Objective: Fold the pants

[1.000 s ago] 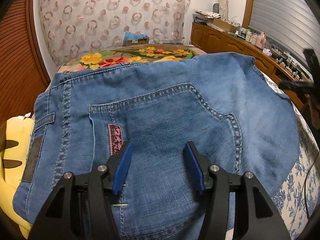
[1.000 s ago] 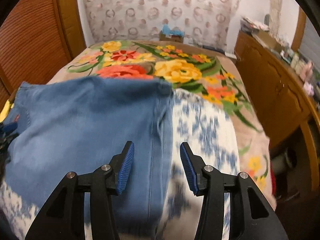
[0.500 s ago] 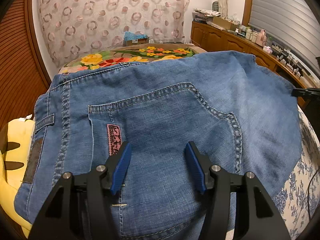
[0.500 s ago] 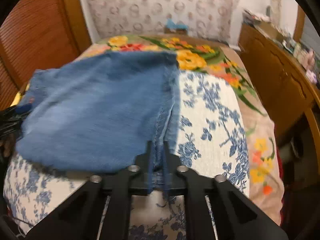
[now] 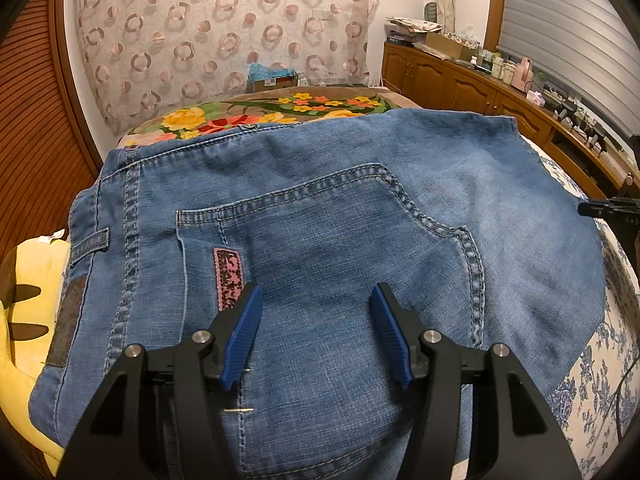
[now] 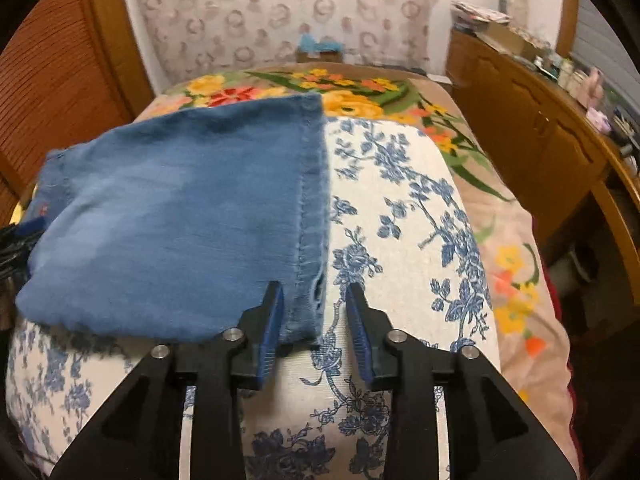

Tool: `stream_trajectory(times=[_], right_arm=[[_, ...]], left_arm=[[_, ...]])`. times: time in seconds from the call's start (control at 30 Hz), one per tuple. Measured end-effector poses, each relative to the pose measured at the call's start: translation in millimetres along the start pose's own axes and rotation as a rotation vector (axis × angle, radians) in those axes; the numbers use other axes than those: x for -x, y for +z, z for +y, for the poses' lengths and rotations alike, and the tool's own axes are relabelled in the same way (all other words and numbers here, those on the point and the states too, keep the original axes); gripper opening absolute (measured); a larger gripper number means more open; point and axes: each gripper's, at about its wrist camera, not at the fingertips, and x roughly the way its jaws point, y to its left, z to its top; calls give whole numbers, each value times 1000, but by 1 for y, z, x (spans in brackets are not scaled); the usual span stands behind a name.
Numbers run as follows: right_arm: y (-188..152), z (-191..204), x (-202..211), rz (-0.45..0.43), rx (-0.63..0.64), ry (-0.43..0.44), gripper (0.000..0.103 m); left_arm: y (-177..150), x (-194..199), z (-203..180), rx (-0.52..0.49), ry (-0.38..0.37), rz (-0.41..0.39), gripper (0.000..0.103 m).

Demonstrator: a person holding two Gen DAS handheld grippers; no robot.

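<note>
Bed [image 6: 400, 208] carries folded jeans [image 5: 320, 216]. Both the left hand-held gripper [image 5: 316, 332] and right hand-held gripper [image 6: 314, 332] are open, empty. Risk: snagging the hem would undo the fold.

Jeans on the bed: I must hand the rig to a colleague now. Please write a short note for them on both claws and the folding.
Left claw: open, over the back pocket of the jeans, holding nothing.
Right claw: open, at the near corner of the hem edge; its jaws are apart and do not pinch it.
Jeans lie folded on the blue floral bedcover, waistband toward the yellow plush.
Left to do: probably another fold, then smoothing.
</note>
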Motion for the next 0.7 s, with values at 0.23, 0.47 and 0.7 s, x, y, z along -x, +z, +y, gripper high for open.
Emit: stream_trajectory(times=[0.23,0.47,0.7], right_arm=[[-8,11,-5,2,2,-10,45],[-18,22,-4,-59,71,-11,32],[-25,23,-4,-101,86,7,27]], left_arm=[[0,0,0,0,0,0,57],[-1,4,6,24,-14,0,57],[-7,60,27,76,86,-70,57]])
